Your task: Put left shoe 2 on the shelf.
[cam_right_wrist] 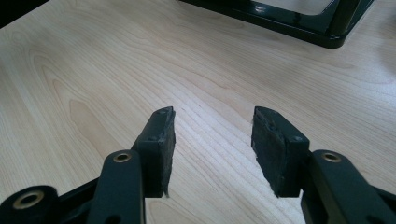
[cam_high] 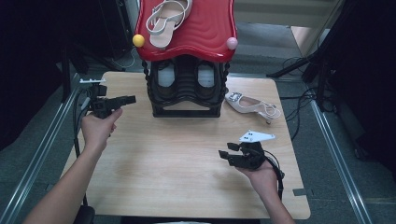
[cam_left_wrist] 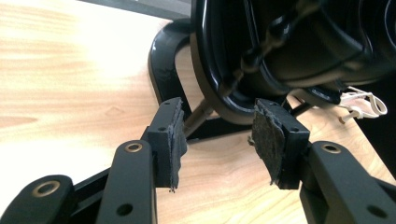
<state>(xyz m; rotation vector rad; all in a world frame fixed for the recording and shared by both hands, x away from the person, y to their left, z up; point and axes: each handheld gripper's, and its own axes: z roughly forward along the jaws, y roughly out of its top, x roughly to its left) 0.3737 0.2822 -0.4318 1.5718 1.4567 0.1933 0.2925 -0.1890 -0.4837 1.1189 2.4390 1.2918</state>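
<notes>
A black shoe rack (cam_high: 187,88) with a red wavy top shelf (cam_high: 205,28) stands at the back middle of the wooden table (cam_high: 177,158). One white sandal (cam_high: 166,18) lies on the red shelf. A second white sandal (cam_high: 252,103) lies on the table just right of the rack, and its straps (cam_left_wrist: 366,105) peek past the rack. My left gripper (cam_high: 132,99) is open, pointing right at the rack's left side, close to the rack's black base (cam_left_wrist: 163,60), nothing between its pads (cam_left_wrist: 217,126). My right gripper (cam_high: 224,155) is open over bare wood (cam_right_wrist: 212,135), pointing left.
A yellow ball (cam_high: 138,40) and a pink ball (cam_high: 232,43) sit on the front corners of the red shelf. The rack's base bar (cam_right_wrist: 299,23) lies ahead of the right gripper. Metal rails (cam_high: 42,154) run along both sides of the table; cables lie on the floor at right.
</notes>
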